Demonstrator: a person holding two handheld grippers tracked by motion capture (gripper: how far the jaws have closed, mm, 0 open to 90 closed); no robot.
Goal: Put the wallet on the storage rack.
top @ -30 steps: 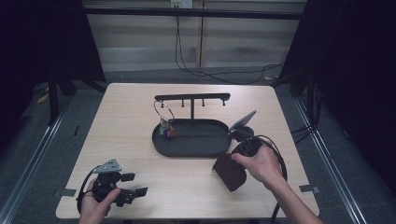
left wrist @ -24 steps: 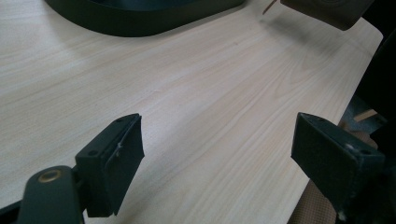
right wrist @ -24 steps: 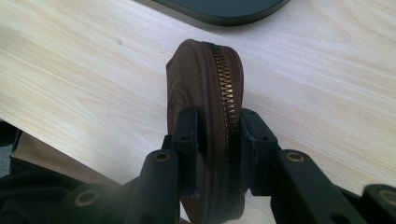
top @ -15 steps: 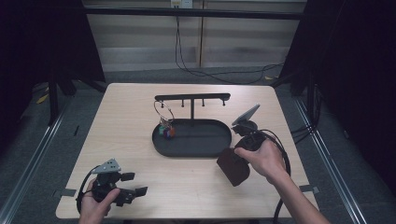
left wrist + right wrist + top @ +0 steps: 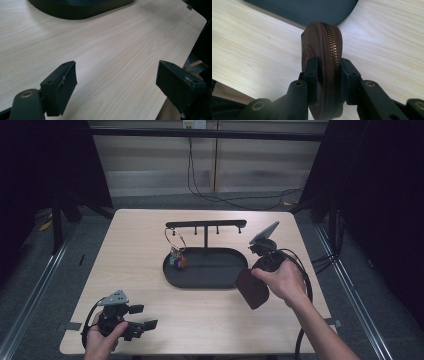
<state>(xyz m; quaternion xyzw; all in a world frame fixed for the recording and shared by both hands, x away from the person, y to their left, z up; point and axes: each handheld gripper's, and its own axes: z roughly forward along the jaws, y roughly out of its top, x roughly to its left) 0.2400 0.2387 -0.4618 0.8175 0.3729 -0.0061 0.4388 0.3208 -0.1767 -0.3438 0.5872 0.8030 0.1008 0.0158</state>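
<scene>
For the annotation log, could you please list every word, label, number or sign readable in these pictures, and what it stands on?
No text can be read anywhere.
Brown zipped pouch held in the right gripper: a round embossed emblem on its side, too edge-on to read.
Key tags on the black stand: too small to read.

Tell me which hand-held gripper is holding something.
The right hand-held gripper: its jaws are clamped on the brown zip pouch, while the left hand-held gripper gapes open over bare table.
</scene>
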